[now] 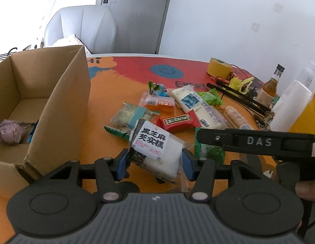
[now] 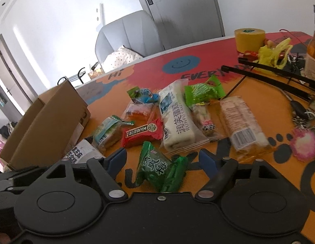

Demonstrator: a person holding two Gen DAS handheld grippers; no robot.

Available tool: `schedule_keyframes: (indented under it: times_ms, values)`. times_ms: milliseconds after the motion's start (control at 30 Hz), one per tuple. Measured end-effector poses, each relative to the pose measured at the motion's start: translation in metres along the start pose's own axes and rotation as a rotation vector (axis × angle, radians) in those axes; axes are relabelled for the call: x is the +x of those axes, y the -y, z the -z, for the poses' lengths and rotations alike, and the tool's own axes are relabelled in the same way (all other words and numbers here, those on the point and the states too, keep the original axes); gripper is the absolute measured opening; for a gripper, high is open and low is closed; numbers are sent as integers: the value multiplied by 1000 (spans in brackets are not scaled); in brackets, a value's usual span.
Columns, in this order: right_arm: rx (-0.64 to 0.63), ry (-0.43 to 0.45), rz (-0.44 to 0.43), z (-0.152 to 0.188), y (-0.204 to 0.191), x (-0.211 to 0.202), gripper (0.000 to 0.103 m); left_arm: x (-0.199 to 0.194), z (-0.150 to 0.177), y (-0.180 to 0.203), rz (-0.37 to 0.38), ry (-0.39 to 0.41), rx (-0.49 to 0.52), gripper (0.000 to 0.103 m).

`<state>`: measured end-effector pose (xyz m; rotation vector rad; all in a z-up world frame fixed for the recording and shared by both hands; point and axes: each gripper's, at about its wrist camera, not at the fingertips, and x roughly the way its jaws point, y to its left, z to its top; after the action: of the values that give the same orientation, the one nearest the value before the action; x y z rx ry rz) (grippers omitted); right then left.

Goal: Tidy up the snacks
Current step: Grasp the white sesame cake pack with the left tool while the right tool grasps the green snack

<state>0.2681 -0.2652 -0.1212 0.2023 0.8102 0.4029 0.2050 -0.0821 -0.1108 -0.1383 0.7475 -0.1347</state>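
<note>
My left gripper [image 1: 155, 162] is shut on a white black-sesame cake packet [image 1: 155, 148], held just right of the open cardboard box [image 1: 61, 109]; the packet also shows in the right wrist view [image 2: 82, 149]. A purple snack [image 1: 9, 132] lies inside the box. My right gripper [image 2: 163, 162] is open with its blue pads either side of a dark green plum candy packet [image 2: 157, 169] lying on the table. More snacks lie beyond: a red packet [image 2: 142, 133], a long white cake [image 2: 174, 118], a bright green packet [image 2: 203, 91] and a clear wafer pack [image 2: 242, 122].
The colourful table mat [image 2: 177, 63] carries a yellow tape roll [image 2: 249, 38], black rods [image 2: 275, 77], a bottle [image 1: 269, 87], a white paper roll [image 1: 289, 105] and keys with a pink pompom [image 2: 304, 144]. A grey chair [image 1: 82, 28] stands behind the table.
</note>
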Motion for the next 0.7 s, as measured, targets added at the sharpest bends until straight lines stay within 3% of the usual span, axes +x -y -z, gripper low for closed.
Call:
schedule_keyframes:
  times_ms: [133, 200, 267, 700]
  values:
    - [-41, -4, 25, 3, -4, 3, 70, 4, 1, -2, -2, -8, -3, 53]
    - [-69, -7, 60, 4, -5, 1, 46, 5, 2, -2, 1, -11, -2, 53]
    - [-59, -30, 30, 3, -3, -2, 36, 6, 2, -2, 2, -14, -6, 53]
    - [-66, 29, 30, 3, -8, -31, 29, -12, -6, -1, 11, 33, -10, 53]
